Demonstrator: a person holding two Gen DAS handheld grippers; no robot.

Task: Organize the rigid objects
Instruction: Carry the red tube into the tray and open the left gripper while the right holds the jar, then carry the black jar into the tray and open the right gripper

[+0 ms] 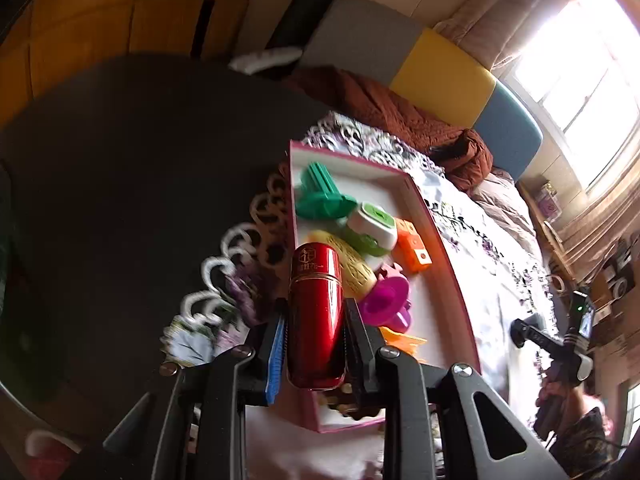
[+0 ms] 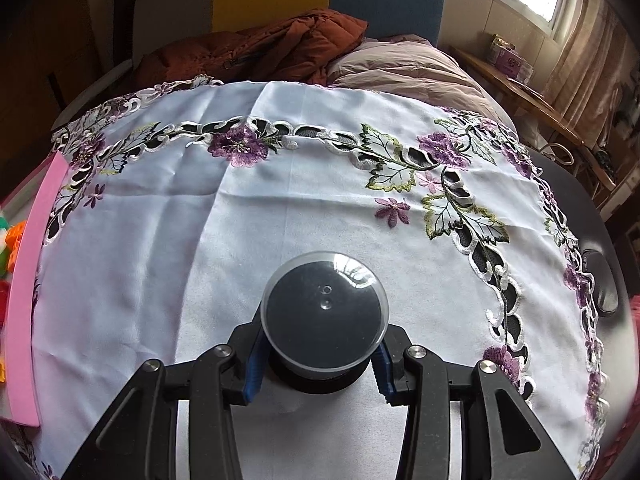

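My left gripper (image 1: 314,332) is shut on a glossy red cylinder (image 1: 316,312) with gold print, held above the near left part of a pink-rimmed white tray (image 1: 444,248). The tray holds a green plastic piece (image 1: 322,194), a green-and-white gadget (image 1: 372,224), a yellow textured piece (image 1: 354,264), an orange block (image 1: 414,246) and a magenta disc piece (image 1: 388,298). My right gripper (image 2: 320,364) is shut on a round black jar with a clear lid (image 2: 324,314), just over the white embroidered cloth (image 2: 200,240). The right gripper also shows in the left wrist view (image 1: 560,344).
The tray's pink edge (image 2: 28,280) lies at the cloth's left side. The cloth covers a dark round table (image 1: 120,160). A rust-brown jacket (image 2: 260,48) and grey bedding (image 2: 404,68) lie beyond the table. A dark oval object (image 2: 600,280) sits at the table's right edge.
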